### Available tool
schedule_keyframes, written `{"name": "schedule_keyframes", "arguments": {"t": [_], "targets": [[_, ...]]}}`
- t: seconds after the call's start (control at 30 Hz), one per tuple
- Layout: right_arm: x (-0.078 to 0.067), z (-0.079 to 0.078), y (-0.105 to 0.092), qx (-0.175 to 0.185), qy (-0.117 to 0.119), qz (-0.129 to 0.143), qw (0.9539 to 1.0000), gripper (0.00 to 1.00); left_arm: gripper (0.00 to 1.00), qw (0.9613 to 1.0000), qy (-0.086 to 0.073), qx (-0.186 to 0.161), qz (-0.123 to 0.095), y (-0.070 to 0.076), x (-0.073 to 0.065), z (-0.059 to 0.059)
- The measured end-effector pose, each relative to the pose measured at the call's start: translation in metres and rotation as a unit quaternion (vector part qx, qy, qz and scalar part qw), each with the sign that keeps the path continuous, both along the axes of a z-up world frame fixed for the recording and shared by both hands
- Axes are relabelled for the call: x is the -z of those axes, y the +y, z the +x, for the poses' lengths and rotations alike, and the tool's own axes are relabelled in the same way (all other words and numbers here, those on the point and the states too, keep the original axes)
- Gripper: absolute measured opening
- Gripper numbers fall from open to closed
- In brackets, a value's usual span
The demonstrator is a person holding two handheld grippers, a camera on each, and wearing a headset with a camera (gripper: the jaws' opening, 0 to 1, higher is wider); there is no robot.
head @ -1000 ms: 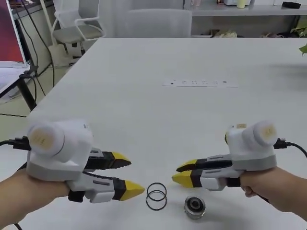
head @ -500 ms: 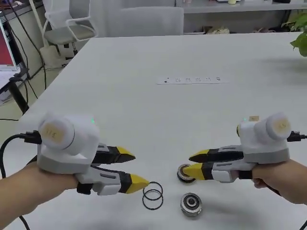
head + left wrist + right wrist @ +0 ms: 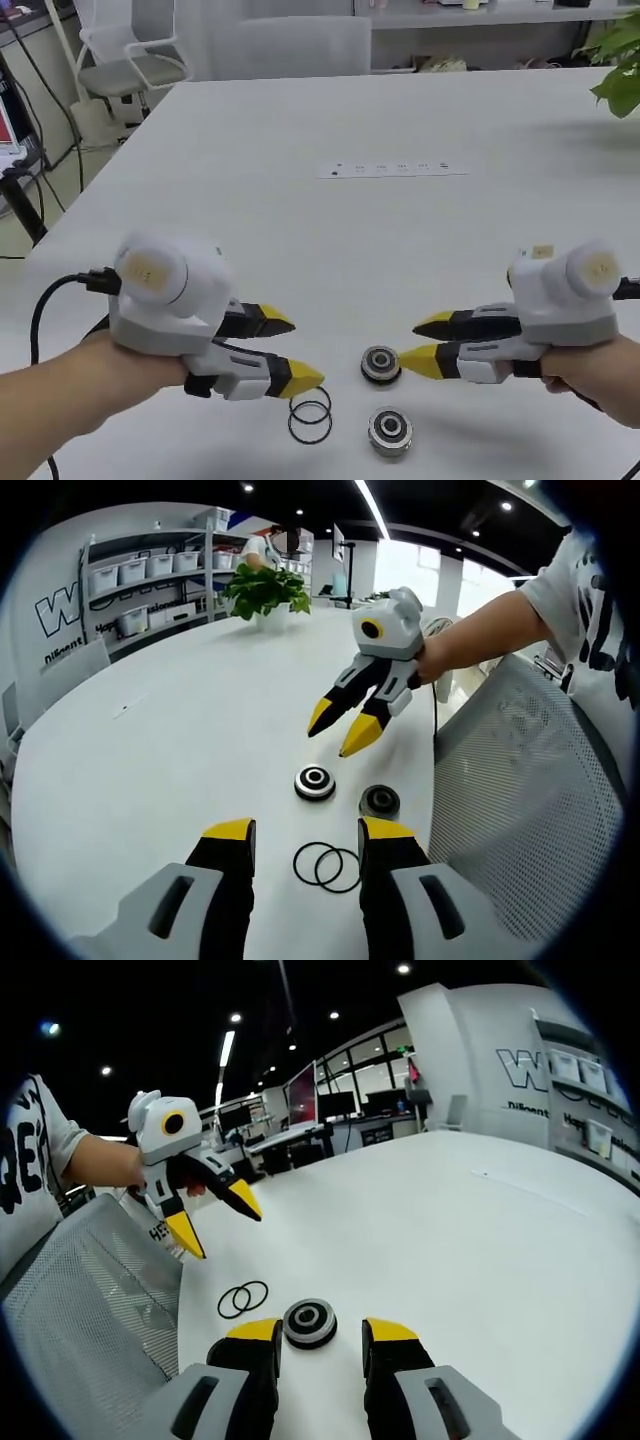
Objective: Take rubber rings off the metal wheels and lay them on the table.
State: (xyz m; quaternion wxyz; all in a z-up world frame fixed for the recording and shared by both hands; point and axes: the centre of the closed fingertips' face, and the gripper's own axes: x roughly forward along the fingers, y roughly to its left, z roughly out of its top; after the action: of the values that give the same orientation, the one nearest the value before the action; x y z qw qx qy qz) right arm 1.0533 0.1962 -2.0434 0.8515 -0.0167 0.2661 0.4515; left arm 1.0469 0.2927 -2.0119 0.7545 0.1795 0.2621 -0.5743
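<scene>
Low over a white table (image 3: pixel 400 230), the left gripper (image 3: pixel 305 350) and right gripper (image 3: pixel 408 342) hover with jaws apart, both empty. The far wheel (image 3: pixel 380 363) sits at the right jaws' tips. The near wheel (image 3: pixel 389 431) lies beside two overlapped rings (image 3: pixel 310 417). The rings look thin, light and stretchy, so pinch an edge and brace the wheel's stiff rim.

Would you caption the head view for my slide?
Open left gripper and right gripper face metal wheels and loose rubber rings.

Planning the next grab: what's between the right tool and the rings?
One wheel, just off the tips of the right tool, rings beyond; clear in head view.
</scene>
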Motion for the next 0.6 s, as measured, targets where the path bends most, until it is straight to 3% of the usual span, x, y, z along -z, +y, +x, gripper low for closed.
{"name": "schedule_keyframes", "arguments": {"t": [0.6], "targets": [[0.02, -0.008, 0.008, -0.024, 0.007, -0.026, 0.9993, 0.26, 0.37, 0.9998, -0.002, 0.018, 0.013, -0.026, 0.014, 0.006]]}}
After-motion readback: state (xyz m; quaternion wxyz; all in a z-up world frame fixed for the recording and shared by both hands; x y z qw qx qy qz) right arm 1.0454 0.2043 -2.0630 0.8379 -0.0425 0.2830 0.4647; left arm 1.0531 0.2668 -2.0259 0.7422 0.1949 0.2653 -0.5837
